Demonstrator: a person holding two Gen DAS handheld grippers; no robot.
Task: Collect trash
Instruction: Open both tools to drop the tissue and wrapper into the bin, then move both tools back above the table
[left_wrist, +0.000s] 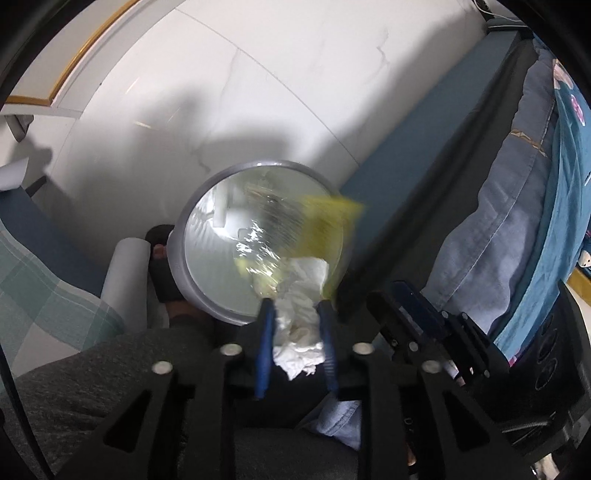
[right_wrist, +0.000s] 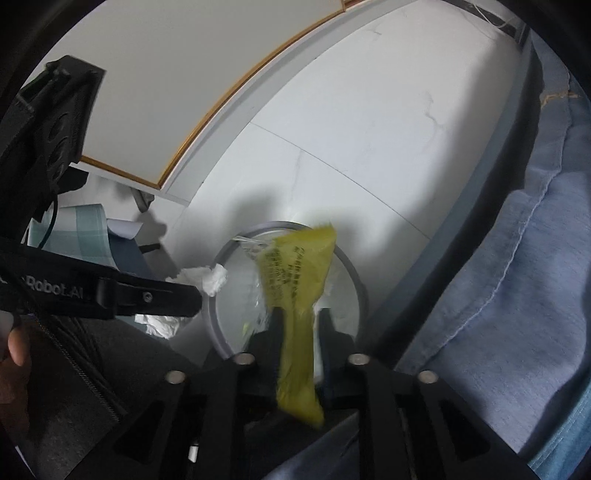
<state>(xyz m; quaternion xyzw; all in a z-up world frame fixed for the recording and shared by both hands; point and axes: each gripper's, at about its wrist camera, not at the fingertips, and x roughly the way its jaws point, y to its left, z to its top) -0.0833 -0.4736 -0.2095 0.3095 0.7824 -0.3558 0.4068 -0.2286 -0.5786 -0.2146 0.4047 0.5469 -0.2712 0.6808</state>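
A round grey bin with a clear liner stands on the white tiled floor, and both grippers point down over its mouth. My left gripper has a crumpled white tissue wedged between its blue fingers, touching both. In the right wrist view that gripper comes in from the left with the tissue at its tip, above the bin rim. My right gripper stands open around a blurred yellow wrapper, with a gap on the wrapper's right side. The same wrapper shows over the bin's far right edge.
A bed with blue bedding and a dark frame runs close along the bin's right. A foot in a black slipper and a grey-trousered leg press against the bin's left. Checked cloth lies further left. A gold-trimmed white panel stands beyond.
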